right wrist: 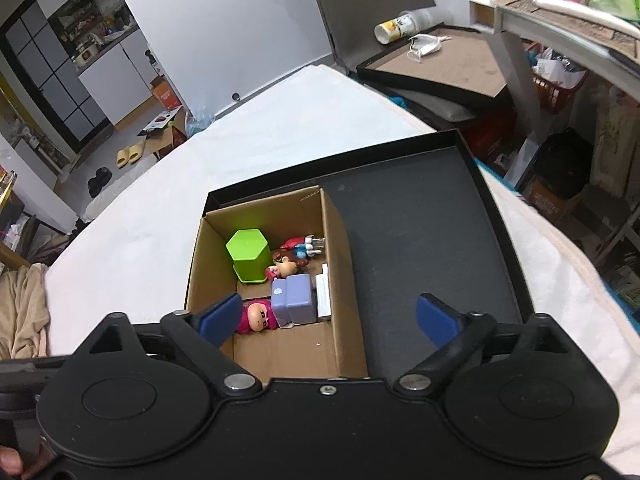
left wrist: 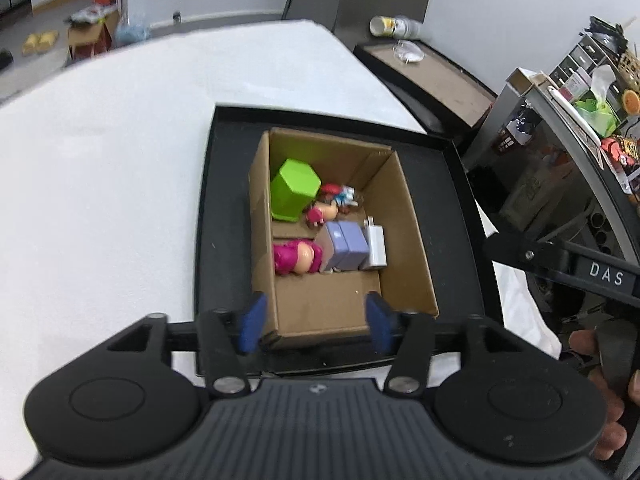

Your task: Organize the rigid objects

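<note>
An open cardboard box point(left wrist: 404, 216) point(right wrist: 344, 264) stands in a black tray point(left wrist: 448, 216) point(right wrist: 420, 240) on a white table. Inside lie a green hexagonal container point(left wrist: 294, 190) point(right wrist: 248, 254), a pink figure point(left wrist: 296, 256) point(right wrist: 258, 316), a purple block point(left wrist: 346, 246) point(right wrist: 294, 298), a white charger point(left wrist: 376, 244) point(right wrist: 324, 292) and small toy figures point(left wrist: 334, 202) point(right wrist: 296, 256). My left gripper point(left wrist: 316, 322) is open and empty above the box's near wall. My right gripper point(right wrist: 328, 320) is open and empty above the box's near right part.
The white table point(left wrist: 120, 160) point(right wrist: 240, 140) spreads left and behind the tray. A second tray with a cup point(left wrist: 394, 26) point(right wrist: 400, 26) and a mask sits at the back right. Cluttered shelves point(left wrist: 580, 100) stand on the right. The right gripper's body point(left wrist: 580, 272) shows at the right.
</note>
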The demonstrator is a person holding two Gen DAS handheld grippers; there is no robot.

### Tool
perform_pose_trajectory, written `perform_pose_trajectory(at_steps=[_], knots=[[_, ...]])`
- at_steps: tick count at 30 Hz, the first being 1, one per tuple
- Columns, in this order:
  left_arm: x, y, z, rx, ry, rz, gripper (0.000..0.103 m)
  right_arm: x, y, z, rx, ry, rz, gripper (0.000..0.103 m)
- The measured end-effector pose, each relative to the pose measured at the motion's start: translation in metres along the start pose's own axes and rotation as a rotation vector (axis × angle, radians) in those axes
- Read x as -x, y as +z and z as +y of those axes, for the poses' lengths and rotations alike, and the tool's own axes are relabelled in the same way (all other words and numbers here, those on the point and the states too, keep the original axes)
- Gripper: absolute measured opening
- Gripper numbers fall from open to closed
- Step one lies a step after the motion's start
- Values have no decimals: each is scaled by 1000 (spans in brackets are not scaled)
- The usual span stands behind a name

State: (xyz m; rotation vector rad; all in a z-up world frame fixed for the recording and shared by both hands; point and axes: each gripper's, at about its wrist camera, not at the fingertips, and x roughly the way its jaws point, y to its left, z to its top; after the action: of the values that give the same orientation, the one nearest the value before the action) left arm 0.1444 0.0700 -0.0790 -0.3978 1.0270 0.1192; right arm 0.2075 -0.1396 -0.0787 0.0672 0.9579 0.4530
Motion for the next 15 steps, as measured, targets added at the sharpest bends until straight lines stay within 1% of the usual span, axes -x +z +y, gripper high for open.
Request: perform_pose_trajectory(at_steps=[2,3,8,11,15], knots=[[10,0,-5,-13,11,-20,67,7,-1,-1,3,-9,-10,101],[14,0,-7,-14,10,-27,69,12,-1,-2,7,-17,-19,103],[35,-2,-15,-20,3,-42,80,33,-3,-2,22,-38,-38,103],[47,-5,-21,-34,22,-62,84,46,-5,-1,32,-42,-52,103],[67,-11,-27,-50,14,-96,88,62,-9,3,49,-45,-65,103]])
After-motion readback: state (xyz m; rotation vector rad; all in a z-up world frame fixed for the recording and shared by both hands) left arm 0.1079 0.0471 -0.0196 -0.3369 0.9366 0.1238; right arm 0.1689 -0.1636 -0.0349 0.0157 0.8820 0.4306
